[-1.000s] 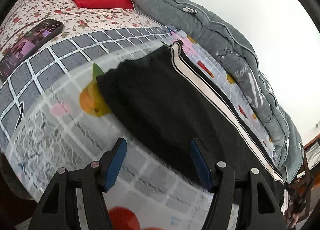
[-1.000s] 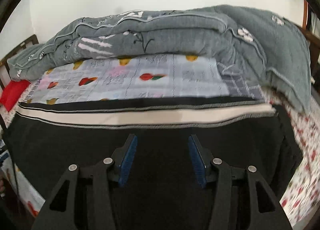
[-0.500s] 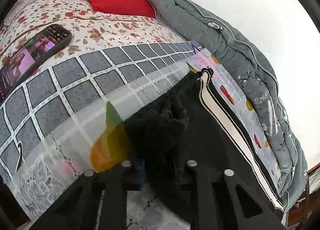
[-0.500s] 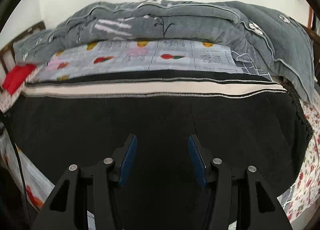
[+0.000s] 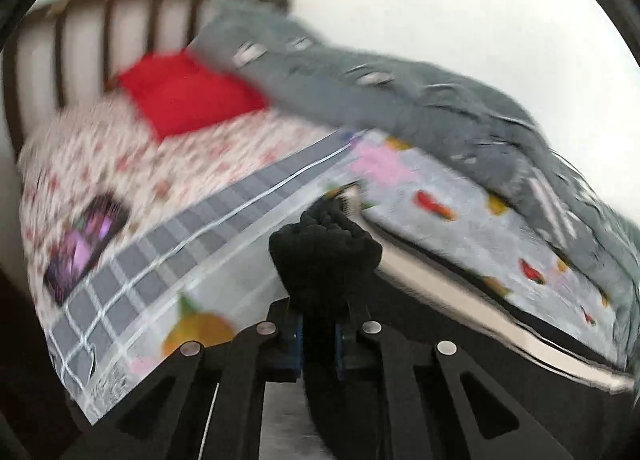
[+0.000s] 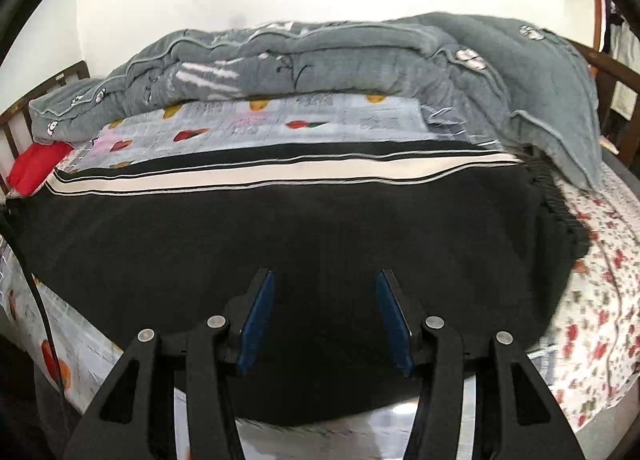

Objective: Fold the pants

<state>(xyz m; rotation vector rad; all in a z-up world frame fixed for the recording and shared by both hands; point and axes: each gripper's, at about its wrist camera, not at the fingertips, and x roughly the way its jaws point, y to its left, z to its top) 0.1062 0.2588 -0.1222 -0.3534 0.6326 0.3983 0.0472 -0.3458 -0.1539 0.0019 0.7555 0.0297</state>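
Note:
Black pants (image 6: 304, 227) with a white and black side stripe lie flat across the bed. In the left wrist view my left gripper (image 5: 318, 334) is shut on a bunched end of the pants (image 5: 324, 248) and holds it lifted off the bedsheet. In the right wrist view my right gripper (image 6: 324, 320) is open and empty, its blue pads (image 6: 258, 322) hovering just above the middle of the black fabric near the bed's front edge.
A rolled grey quilt (image 6: 320, 59) lies along the far side by the wall. A red pillow (image 5: 184, 91) sits at the headboard. A phone (image 5: 86, 244) lies on the floral sheet left of the pants. A fruit-print sheet (image 5: 460, 227) lies under the pants.
My left gripper closed on the pants' end and lifted it, the view swinging up toward the headboard. My right gripper stayed open and drew back slightly toward the front edge.

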